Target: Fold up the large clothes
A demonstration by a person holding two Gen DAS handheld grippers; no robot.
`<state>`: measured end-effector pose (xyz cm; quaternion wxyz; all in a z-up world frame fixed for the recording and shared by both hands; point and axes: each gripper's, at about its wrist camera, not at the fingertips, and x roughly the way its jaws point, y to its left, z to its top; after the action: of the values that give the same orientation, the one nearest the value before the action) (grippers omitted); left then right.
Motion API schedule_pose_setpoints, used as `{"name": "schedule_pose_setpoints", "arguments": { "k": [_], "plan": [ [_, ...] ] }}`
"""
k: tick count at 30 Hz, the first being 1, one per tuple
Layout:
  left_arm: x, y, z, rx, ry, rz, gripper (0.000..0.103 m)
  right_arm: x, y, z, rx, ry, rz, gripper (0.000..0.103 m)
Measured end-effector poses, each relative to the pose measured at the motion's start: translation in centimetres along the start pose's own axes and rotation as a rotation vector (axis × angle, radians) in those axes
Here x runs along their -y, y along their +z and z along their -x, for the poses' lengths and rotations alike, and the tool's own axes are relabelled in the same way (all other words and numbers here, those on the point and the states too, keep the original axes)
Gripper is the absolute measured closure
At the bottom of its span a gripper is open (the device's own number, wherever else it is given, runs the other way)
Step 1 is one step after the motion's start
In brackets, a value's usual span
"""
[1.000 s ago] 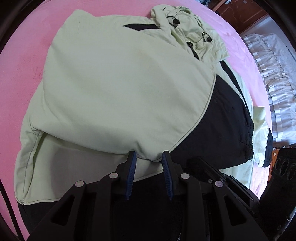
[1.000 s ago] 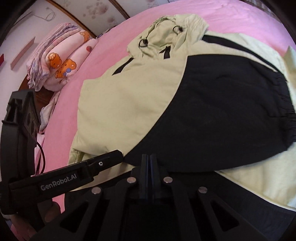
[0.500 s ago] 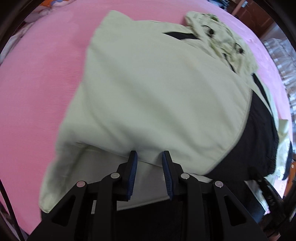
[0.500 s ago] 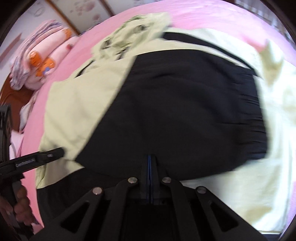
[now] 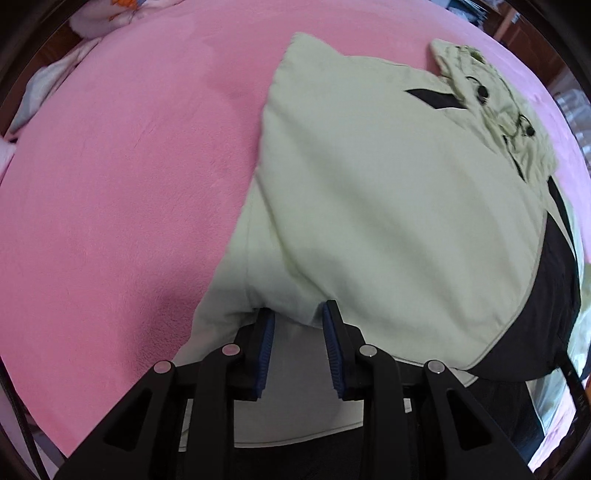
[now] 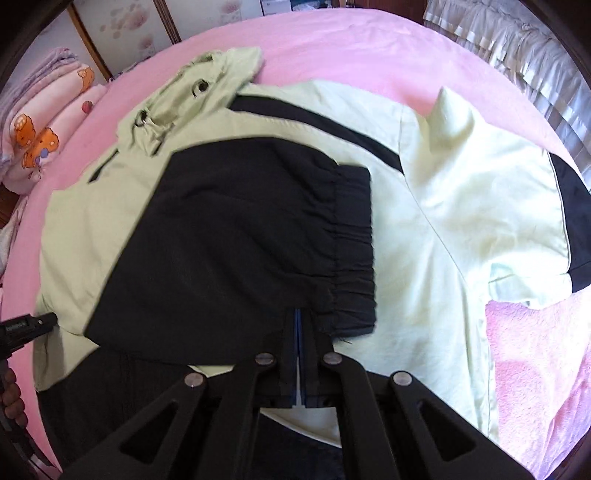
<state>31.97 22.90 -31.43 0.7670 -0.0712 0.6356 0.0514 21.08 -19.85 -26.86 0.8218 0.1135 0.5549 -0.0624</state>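
Left gripper (image 5: pixel 297 321) pinches a thick green fold of the jacket (image 5: pixel 388 192); right gripper (image 6: pixel 300 321), fully closed, clamps its black sleeve cuff (image 6: pixel 351 251) on the pink bed (image 5: pixel 110 184).

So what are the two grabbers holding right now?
Both hold the jacket. The left gripper pinches a fold of its light green sleeve; the right gripper is shut on the sleeve's black cuff end.

Pink bedspread (image 5: pixel 122 192), cartoon-print folded blankets (image 6: pixel 40 129), white ruffled curtain (image 6: pixel 517 44), floral wall panel (image 6: pixel 122 26)
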Motion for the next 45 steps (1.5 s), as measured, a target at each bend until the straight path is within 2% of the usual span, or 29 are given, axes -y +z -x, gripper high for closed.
{"name": "schedule_pose_setpoints", "arguments": {
  "k": [3, 7, 10, 15, 18, 20, 24, 27, 30, 33, 36, 39, 42, 45],
  "plan": [
    [1.2, 1.1, 1.0, 0.011, -0.042, -0.042, 0.075, -1.3, 1.0, 1.0, 0.045, 0.082, -0.033, 0.103],
    [2.3, 3.4, 0.5, -0.028, -0.07, -0.077, 0.075, -4.2, 2.9, 0.6, 0.081, 0.205, -0.053, 0.103],
    [2.9, 5.0, -0.1, -0.098, -0.044, -0.079, 0.075, -7.3, 4.9, -1.1, 0.089, 0.274, -0.042, 0.103],
    [4.0, 5.7, 1.0, -0.183, -0.014, -0.085, 0.074, -11.7, 7.7, -3.7, 0.092, 0.35, -0.024, 0.103],
    [4.4, 6.2, 2.7, -0.195, -0.009, -0.12, 0.073, -14.0, 9.2, -5.2, 0.082, 0.377, -0.022, 0.103],
    [5.1, 7.1, 4.1, -0.173, -0.025, -0.131, 0.073, -15.1, 9.8, -5.8, 0.075, 0.388, -0.019, 0.103],
    [6.5, 9.6, 6.0, -0.081, -0.123, -0.146, 0.072, -15.9, 10.1, -6.4, 0.059, 0.398, -0.004, 0.103],
    [7.6, 12.0, 5.1, -0.01, -0.125, -0.192, 0.072, -15.9, 10.4, -7.0, 0.057, 0.409, -0.019, 0.103],
    [8.6, 13.6, 3.2, 0.02, -0.213, -0.198, 0.074, -15.4, 10.5, -7.7, 0.058, 0.413, -0.042, 0.103],
    [9.9, 13.9, 1.0, 0.064, -0.287, -0.197, 0.074, -14.9, 10.7, -8.1, 0.072, 0.409, -0.044, 0.103],
    [10.3, 13.5, -1.1, 0.143, -0.254, -0.233, 0.074, -14.1, 10.7, -8.7, 0.064, 0.386, -0.043, 0.103],
    [10.0, 14.2, -4.0, 0.137, -0.25, -0.215, 0.075, -12.6, 10.7, -9.1, 0.06, 0.377, -0.056, 0.103],
    [8.0, 14.6, -4.6, 0.182, -0.255, -0.174, 0.075, -11.3, 10.6, -8.9, 0.082, 0.366, -0.049, 0.103],
    [6.2, 15.3, -4.8, 0.25, -0.184, -0.131, 0.075, -10.0, 10.5, -8.6, 0.104, 0.315, -0.027, 0.103]
  ]
}}
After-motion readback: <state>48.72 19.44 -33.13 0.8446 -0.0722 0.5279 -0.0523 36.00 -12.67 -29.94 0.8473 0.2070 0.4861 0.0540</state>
